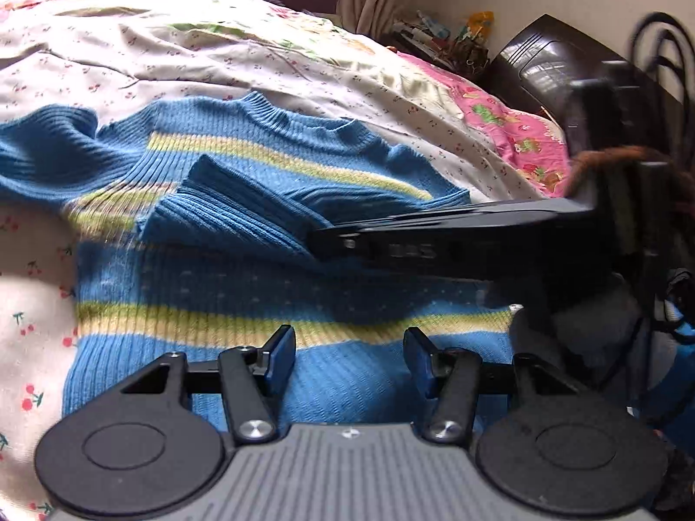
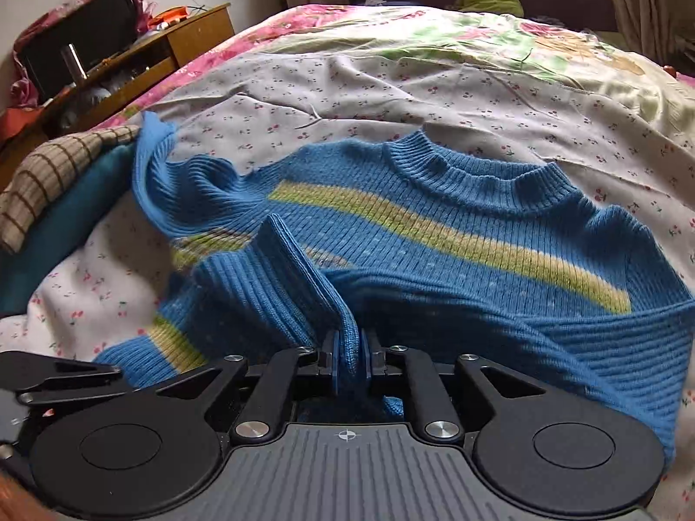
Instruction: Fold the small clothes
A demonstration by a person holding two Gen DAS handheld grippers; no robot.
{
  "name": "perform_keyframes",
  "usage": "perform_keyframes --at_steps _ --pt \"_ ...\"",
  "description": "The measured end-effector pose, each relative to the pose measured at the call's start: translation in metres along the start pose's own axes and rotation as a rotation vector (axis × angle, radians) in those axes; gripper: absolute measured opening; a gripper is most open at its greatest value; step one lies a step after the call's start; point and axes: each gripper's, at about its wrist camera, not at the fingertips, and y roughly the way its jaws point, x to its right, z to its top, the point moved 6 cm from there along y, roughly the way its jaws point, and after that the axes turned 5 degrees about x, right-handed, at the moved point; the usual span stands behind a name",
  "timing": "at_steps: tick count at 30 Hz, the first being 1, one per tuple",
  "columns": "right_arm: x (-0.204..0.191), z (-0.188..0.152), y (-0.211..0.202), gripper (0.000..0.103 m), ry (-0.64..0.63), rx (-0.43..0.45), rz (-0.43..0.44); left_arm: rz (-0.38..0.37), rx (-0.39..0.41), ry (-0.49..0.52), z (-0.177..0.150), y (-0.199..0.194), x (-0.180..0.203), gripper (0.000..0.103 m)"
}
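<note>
- Left wrist view: the left tool hovers above the lower part of a blue ribbed sweater, its two blue pads spread apart with nothing between them, so it stands open over the knit.
- The sweater lies face up on a bed, spread over a cherry-print sheet, with its round collar toward the far side and yellow-green stripes crossing the chest and the hem.
- One blue sleeve is drawn across the chest toward the left of this picture, its ribbed cuff raised off the body of the sweater.
- The right tool comes in from the right edge as a long dark arm, its tip meeting that sleeve.
- A pink printed cover lies past the sheet on the right, and dark furniture stands beyond it near the wall.
- Right wrist view: the right tool has its pads pressed on a fold of the sleeve, which rises from between them and bunches just ahead.
- The sweater lies beyond, collar on the far side, a yellow-green stripe running slantwise over the chest.
- The other sleeve trails off to the left, toward a checked brown cloth lying on a teal cloth.
- A wooden cabinet stands beside the bed at the far left.
</note>
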Motion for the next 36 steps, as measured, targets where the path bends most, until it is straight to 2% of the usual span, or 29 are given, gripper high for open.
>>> perform_keyframes --at_steps 2,7,13,16,19,22,24,27,31,33,36 --pt "-0.008 0.001 -0.008 0.020 -0.022 -0.014 0.021 -0.023 0.009 -0.010 0.002 0.000 -0.001 0.064" --pt "-0.020 0.005 -0.017 0.024 -0.100 -0.040 0.057 -0.026 0.041 -0.030 0.006 -0.005 -0.008 0.064" --pt "-0.043 0.002 -0.012 0.028 -0.119 -0.152 0.218 -0.021 0.041 -0.047 0.005 -0.018 -0.011 0.065" --pt "-0.047 0.006 -0.020 0.028 -0.114 -0.144 0.256 -0.013 0.032 -0.042 -0.002 -0.023 -0.012 0.065" --pt "-0.042 0.024 -0.026 0.028 -0.096 -0.074 0.234 -0.005 0.025 -0.039 -0.005 -0.022 -0.012 0.065" --pt "-0.042 0.038 -0.013 0.028 -0.160 -0.034 0.167 0.001 0.023 -0.041 -0.005 -0.022 -0.013 0.065" --pt "-0.047 0.041 0.005 0.028 -0.232 -0.060 0.147 0.003 0.025 -0.041 -0.005 -0.022 -0.014 0.065" --pt "-0.058 0.041 0.027 0.033 -0.367 -0.095 0.124 0.001 0.024 -0.044 -0.006 -0.021 -0.015 0.065" --pt "-0.068 0.039 0.043 0.058 -0.494 -0.145 0.177 -0.006 0.023 -0.055 -0.005 -0.020 -0.016 0.065" --pt "-0.070 0.036 0.052 0.058 -0.526 -0.180 0.192 -0.002 0.027 -0.050 -0.004 -0.019 -0.017 0.065" --pt "-0.071 0.028 0.066 0.056 -0.550 -0.233 0.170 -0.003 0.025 -0.058 -0.004 -0.018 -0.018 0.065"
